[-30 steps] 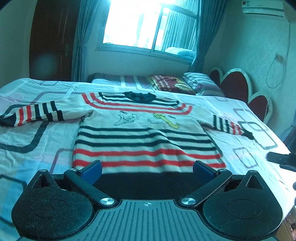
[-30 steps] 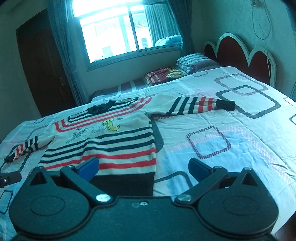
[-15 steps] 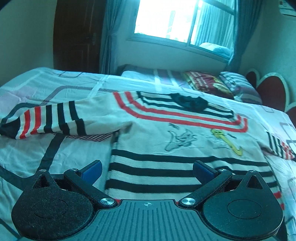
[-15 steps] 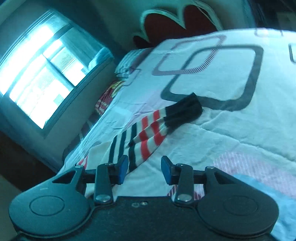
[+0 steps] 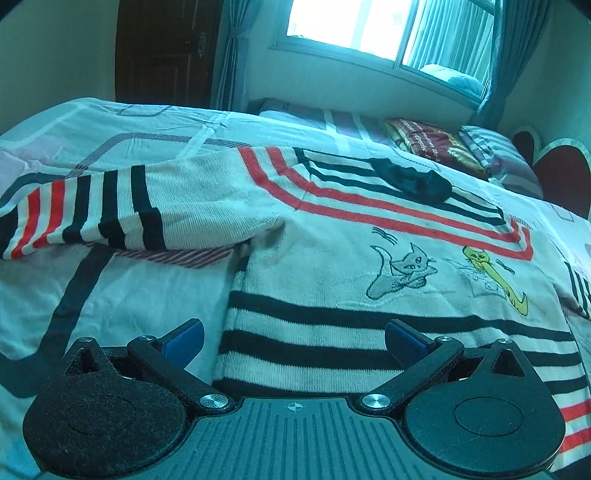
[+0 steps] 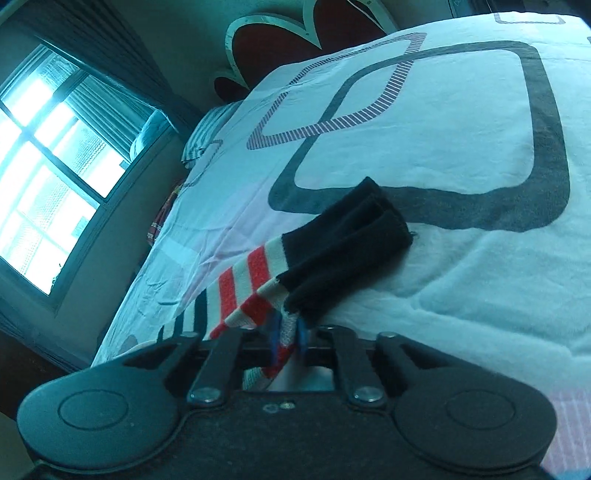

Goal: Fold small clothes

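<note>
A small white sweater [image 5: 332,266] with black and red stripes and two cat drawings lies flat on the bed, front up. Its left sleeve [image 5: 88,210] stretches out to the left. My left gripper [image 5: 293,338] hangs open low over the sweater's left edge, one blue pad over the sheet, the other over the stripes. In the right wrist view my right gripper [image 6: 287,334] is shut on the other sleeve [image 6: 258,284], pinching the striped cloth just behind its black cuff [image 6: 347,243], which bunches up in front of the fingers.
The bed sheet [image 6: 461,122] is white with dark rounded squares. Pillows [image 5: 480,151] and folded blankets lie at the head by a red heart-shaped headboard [image 6: 273,44]. A window [image 5: 388,26] with curtains and a dark door [image 5: 162,51] stand behind the bed.
My right gripper rolled, dropped to the right sleeve and closed on it by the cuff. My left gripper slid left and lower, toward the sweater's left side, still open.
</note>
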The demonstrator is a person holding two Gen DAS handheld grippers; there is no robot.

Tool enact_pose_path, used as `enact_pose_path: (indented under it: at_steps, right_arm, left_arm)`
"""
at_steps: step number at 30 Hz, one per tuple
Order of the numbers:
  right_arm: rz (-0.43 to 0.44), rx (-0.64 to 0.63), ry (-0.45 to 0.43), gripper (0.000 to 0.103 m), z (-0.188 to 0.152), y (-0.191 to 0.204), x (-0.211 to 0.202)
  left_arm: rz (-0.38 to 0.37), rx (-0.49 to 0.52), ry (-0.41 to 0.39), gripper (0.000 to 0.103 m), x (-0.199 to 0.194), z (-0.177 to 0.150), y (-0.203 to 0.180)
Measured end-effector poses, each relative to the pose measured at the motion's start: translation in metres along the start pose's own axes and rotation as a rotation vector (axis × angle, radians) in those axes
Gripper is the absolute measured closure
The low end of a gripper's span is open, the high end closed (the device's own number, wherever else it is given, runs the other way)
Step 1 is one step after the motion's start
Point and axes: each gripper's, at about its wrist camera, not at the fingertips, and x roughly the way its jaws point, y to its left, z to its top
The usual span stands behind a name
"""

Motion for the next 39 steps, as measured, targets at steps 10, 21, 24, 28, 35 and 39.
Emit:
enact_pose_path:
  at_steps: [10, 21, 24, 28, 35, 39]
  right_arm:
    - [-0.111, -0.195, -0.015, 0.095, -0.001, 0.026, -0.008]
    - [0.198, -0.913, -0.098, 0.095, -0.124, 0.224, -0.063]
    - [0.316, -1.034, 0.008, 0.095, -0.193, 0.260, -0.070]
    - [0.377, -1.210, 0.183, 0.094, -0.284, 0.286, -0.067]
    - [0.352, -1.375, 0.129, 0.080, -0.335, 0.285, -0.077]
    - [0.378, -1.319, 0.167, 0.079, -0.323, 0.284, -0.074]
  left_arm:
    - [0.068, 0.032, 0.000, 0.000, -0.006, -0.004, 0.022]
    - [0.123, -0.072, -0.025, 0.000, -0.028, -0.027, 0.064]
    - [0.163, -0.078, -0.038, 0.000, -0.035, -0.030, 0.074]
    - [0.138, -0.133, -0.021, 0.000, -0.045, -0.037, 0.098]
    - [0.134, -0.133, -0.032, 0.000, -0.057, -0.048, 0.115]
    - [0.030, -0.119, -0.058, 0.000, -0.049, -0.030, 0.095]
